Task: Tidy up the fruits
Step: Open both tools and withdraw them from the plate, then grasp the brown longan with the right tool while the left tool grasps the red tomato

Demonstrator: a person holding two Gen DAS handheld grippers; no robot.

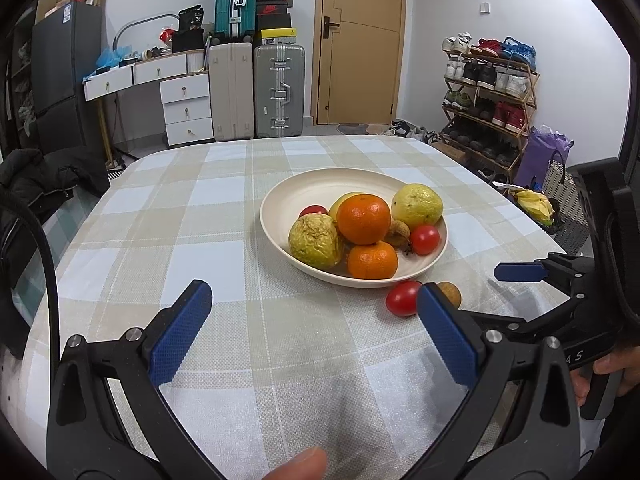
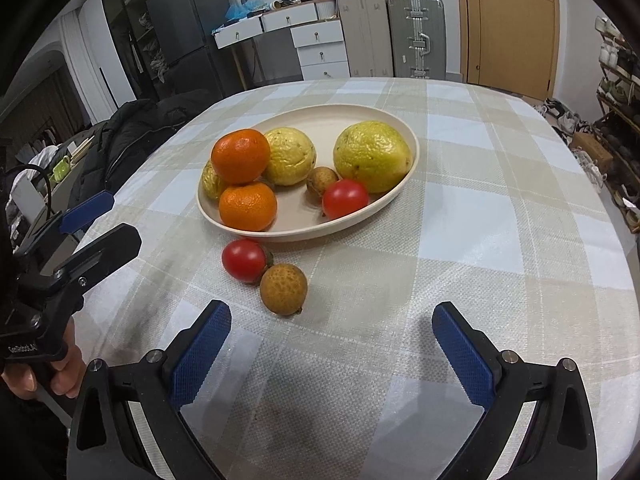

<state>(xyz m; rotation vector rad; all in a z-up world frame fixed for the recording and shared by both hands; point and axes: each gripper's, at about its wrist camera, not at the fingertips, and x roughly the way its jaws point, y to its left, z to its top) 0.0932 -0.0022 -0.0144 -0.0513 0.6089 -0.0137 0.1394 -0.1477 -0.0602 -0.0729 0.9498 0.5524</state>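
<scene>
Right tool [image 2: 332, 354] wide, empty, low over tablecloth [image 2: 460, 240], facing longan [image 2: 283, 289]; left tool [image 1: 314, 326] wide, empty.

Both tongs, left [image 1: 314, 312] and right [image 2: 332, 330], gape wide and hold nothing.

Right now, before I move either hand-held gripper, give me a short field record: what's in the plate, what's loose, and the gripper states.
plate: cream plate on checked tablecloth
in plate: two oranges, three yellow-green fruits, two red tomatoes, one small brown fruit
loose on cloth: red tomato, brown fruit, touching, near plate rim
left hand-held gripper: open, empty
right hand-held gripper: open, empty
</scene>
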